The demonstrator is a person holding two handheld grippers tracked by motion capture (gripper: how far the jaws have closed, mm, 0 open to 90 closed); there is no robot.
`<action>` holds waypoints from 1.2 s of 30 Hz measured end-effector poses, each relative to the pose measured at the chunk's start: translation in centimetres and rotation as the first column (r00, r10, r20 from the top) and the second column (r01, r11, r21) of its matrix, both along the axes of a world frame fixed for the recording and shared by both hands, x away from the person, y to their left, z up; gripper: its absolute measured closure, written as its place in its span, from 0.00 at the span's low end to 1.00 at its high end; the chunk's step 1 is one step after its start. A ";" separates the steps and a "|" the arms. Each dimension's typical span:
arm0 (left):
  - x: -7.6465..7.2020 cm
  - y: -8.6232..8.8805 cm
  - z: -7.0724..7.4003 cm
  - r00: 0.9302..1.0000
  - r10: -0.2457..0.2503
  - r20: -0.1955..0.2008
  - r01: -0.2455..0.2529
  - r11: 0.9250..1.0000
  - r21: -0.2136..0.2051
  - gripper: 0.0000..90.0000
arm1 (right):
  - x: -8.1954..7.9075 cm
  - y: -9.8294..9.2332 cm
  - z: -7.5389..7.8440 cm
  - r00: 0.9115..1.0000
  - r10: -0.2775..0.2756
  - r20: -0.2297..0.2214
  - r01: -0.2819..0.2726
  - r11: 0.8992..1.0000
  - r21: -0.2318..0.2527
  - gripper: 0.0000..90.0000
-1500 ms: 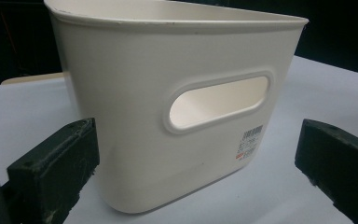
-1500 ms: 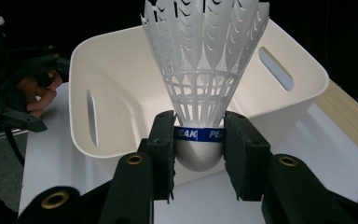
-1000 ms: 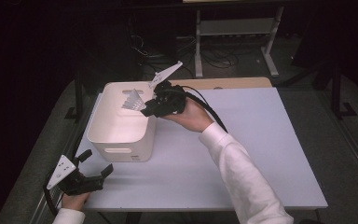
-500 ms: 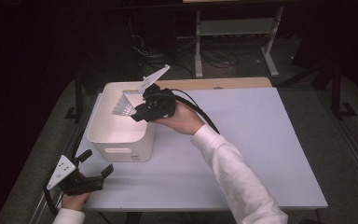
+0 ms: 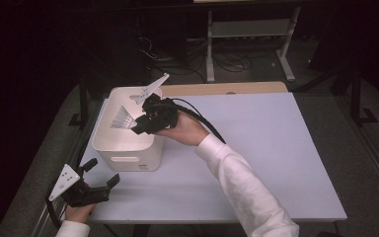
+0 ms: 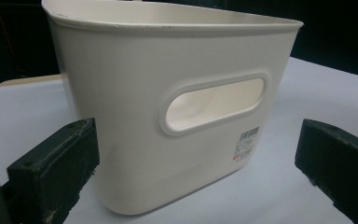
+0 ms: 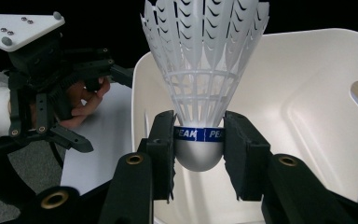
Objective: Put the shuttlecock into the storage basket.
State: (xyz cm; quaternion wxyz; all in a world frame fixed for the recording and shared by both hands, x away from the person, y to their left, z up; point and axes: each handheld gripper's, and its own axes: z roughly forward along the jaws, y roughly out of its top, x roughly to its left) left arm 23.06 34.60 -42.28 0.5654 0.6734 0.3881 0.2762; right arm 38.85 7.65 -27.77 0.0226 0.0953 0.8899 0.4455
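Right claw (image 7: 199, 156) pinches the silver cork base of a white plastic shuttlecock (image 7: 200, 70), holding it over the open mouth of the white plastic bin (image 5: 128, 158) on the pale bench (image 5: 256, 148), so only the drop inside appears left, while the left claw (image 5: 101, 173), spread, waits nearby.

Right tool (image 7: 199, 156) clamps a white shuttlecock (image 7: 200, 93) by its cork above an empty white bin (image 7: 307, 107); left tool (image 7: 46, 88) beyond.
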 end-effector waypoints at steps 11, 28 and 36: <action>0.0 0.0 0.0 1.000 0.000 0.000 0.000 1.000 -0.002 0.00 | 0.0 1.0 -0.8 1.000 0.024 -0.001 -0.024 0.999 -0.025 0.71; 0.0 0.1 0.0 1.000 -0.004 0.003 0.004 1.000 0.000 0.00 | 0.2 1.7 -2.2 0.999 0.029 -0.031 -0.030 0.997 -0.066 0.71; 0.0 0.0 0.0 1.000 -0.007 0.000 0.007 1.000 -0.004 0.00 | 0.3 1.8 -2.7 0.998 0.030 -0.051 -0.034 0.997 -0.076 0.70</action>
